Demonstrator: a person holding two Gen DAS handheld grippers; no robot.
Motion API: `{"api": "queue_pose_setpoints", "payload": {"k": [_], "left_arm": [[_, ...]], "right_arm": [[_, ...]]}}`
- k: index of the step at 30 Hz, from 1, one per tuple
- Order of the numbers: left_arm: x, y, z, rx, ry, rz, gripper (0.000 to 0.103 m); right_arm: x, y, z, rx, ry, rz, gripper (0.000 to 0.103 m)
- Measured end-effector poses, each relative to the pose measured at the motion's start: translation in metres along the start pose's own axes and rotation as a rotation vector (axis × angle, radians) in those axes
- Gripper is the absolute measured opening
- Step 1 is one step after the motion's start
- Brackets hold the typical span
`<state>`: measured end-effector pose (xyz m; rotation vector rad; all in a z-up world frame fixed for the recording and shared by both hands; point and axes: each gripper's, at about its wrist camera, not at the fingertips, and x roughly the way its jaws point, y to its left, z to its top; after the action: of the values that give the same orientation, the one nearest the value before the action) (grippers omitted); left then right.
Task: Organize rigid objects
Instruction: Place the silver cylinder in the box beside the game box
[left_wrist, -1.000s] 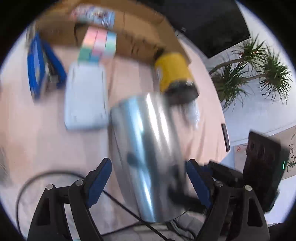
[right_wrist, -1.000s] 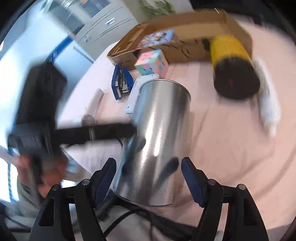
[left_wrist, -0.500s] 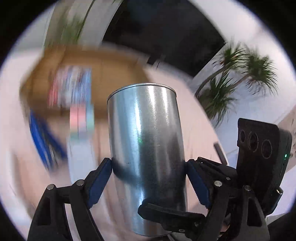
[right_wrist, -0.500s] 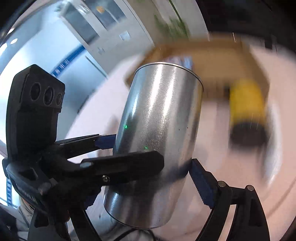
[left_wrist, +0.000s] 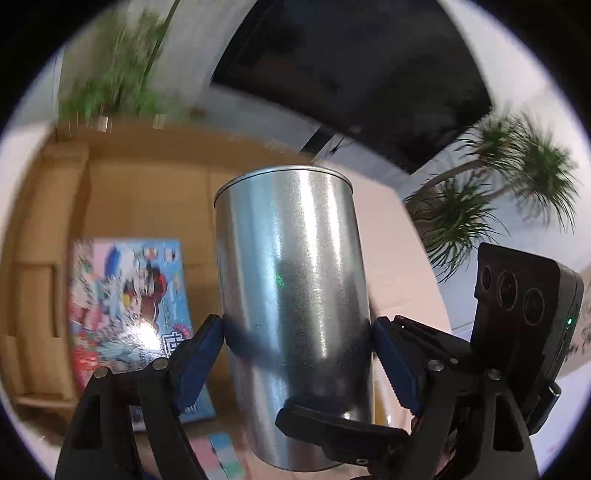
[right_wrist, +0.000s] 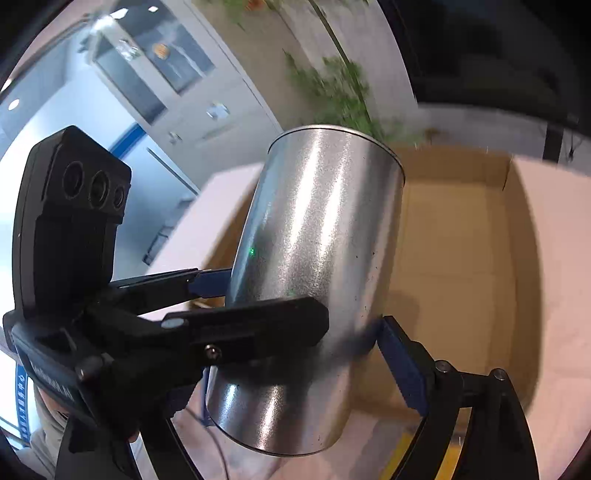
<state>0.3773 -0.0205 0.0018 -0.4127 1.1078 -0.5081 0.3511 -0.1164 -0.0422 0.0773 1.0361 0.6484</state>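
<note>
Together, a shiny silver metal cylinder tin (left_wrist: 291, 288) is clamped by the left tool (left_wrist: 297, 341) and right tool (right_wrist: 295, 343), held above the open brown cardboard box (right_wrist: 461, 266).

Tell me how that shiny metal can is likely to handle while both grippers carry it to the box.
The metal can looks smooth and glossy, so probably slippery against the pads. Its walls seem stiff, undented under the left gripper. Being round, it would likely roll if laid sideways.

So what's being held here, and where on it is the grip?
The metal can, held by both grippers together. The left gripper and right gripper each clamp its curved side wall in the lower half, blue pads pressed against opposite sides.
</note>
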Motion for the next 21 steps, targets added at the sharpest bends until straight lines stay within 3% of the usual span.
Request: {"api": "queue_pose_setpoints", "payload": {"k": [5,7,11,13,16,18,21], "left_arm": [[0.062,0.047,-0.014,-0.114,0.136,0.042,0.081],[0.060,0.041,-0.017,-0.077,0.127,0.067,0.079],[0.047,0.032,-0.025,-0.069,0.132,0.123,0.077],[0.023,0.026,-0.035,-0.061,0.073,0.168,0.077],[-0.023,0.013,-0.053,-0.025,-0.027,0.175,0.078],[-0.058,-0.001,-0.080,0.012,-0.096,0.181,0.078],[-0.082,-0.012,-0.116,0.010,-0.111,0.170,0.078]], "right_arm": [[0.078,-0.039,-0.007,0.062,0.135,-0.018,0.085],[0.102,-0.043,-0.015,0.081,0.171,-0.055,0.087],[0.111,-0.036,-0.016,0.094,0.191,-0.081,0.089],[0.104,-0.029,-0.020,0.074,0.181,-0.090,0.089],[0.066,-0.012,-0.029,0.023,0.116,-0.100,0.091],[0.023,-0.011,-0.043,0.012,0.024,-0.111,0.095],[-0.016,-0.029,-0.081,0.065,-0.030,-0.176,0.095]]}}
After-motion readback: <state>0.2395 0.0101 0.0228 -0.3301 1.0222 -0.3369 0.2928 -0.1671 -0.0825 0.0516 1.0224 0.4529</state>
